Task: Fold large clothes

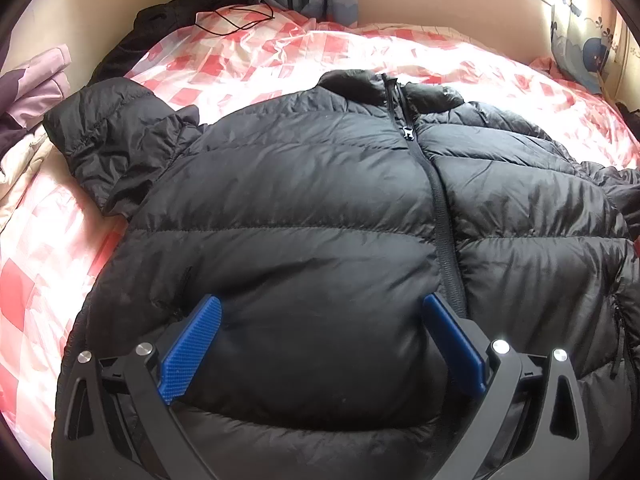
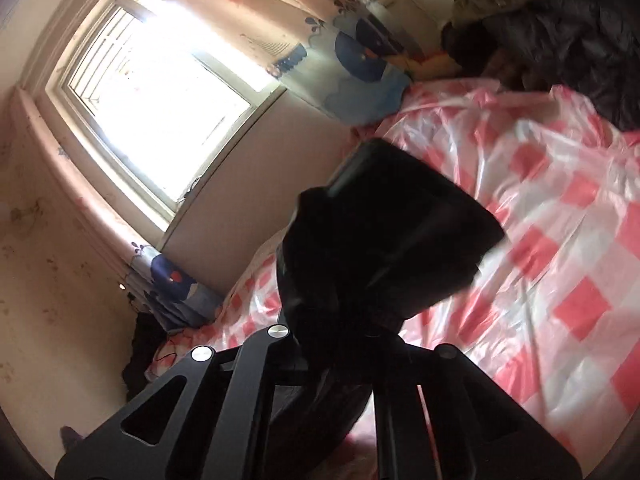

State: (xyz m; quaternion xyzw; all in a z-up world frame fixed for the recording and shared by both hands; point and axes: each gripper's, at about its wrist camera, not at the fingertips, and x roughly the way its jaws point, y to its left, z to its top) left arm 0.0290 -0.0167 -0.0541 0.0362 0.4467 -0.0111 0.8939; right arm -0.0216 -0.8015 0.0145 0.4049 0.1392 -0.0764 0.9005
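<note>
A: Jacket (image 1: 320, 200) lying front-up on the bed (image 1: 248, 56), zipper (image 1: 436, 200) running near to far, collar at the far end, hem near. Filling most of the left wrist view.

B: Left gripper (image 1: 322, 334) hovering over the near hem, jaws spread wide, pinching nothing. Right gripper (image 2: 360, 320) clamped tight on a dark sleeve (image 2: 392, 216), lifting it clear of the bed, blurred.

A: Meaning the body lying to the left of the raised sleeve, so folding inward across the zipper line. Right hand holding the part that matters.

B: Counting: one jacket, two grippers, one sleeve (image 1: 108, 140) bunched at far left, other clothes heaped at the edges.
</note>
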